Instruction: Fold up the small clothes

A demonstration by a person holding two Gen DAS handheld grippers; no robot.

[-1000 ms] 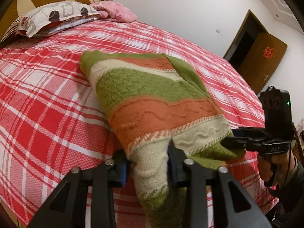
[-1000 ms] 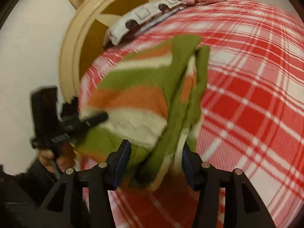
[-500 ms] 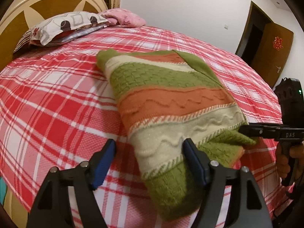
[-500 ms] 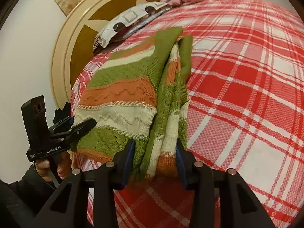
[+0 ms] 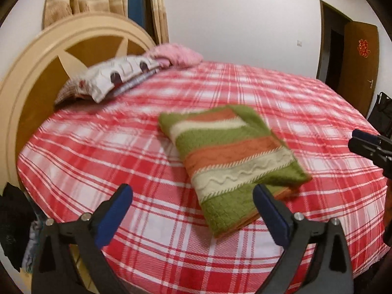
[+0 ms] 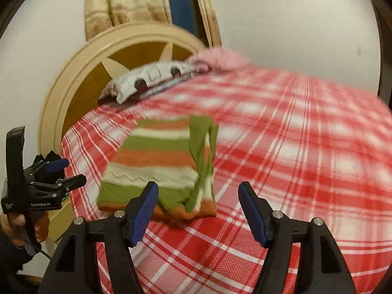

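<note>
A knit sweater (image 5: 232,156) with green, orange and cream stripes lies folded into a rectangle on the red plaid bed (image 5: 122,147). It also shows in the right wrist view (image 6: 156,164), its folded layers facing me. My left gripper (image 5: 192,202) is open and empty, held back from the sweater's near end. My right gripper (image 6: 198,202) is open and empty, just short of the sweater's near edge. The left gripper shows at the left of the right wrist view (image 6: 66,171), off the bed's side. The right gripper's tips show at the right edge of the left wrist view (image 5: 367,144).
A patterned pillow (image 5: 115,78) and a pink blanket (image 5: 178,55) lie at the head of the bed by the round wooden headboard (image 5: 36,73). Curtains (image 6: 137,0) hang behind it. A brown door (image 5: 360,56) stands at the far right. Dark clothing (image 5: 12,220) hangs at the left edge.
Both grippers let go of the sweater, opened wide and pulled back and up from it. The sweater now lies flat and folded on the bed.
</note>
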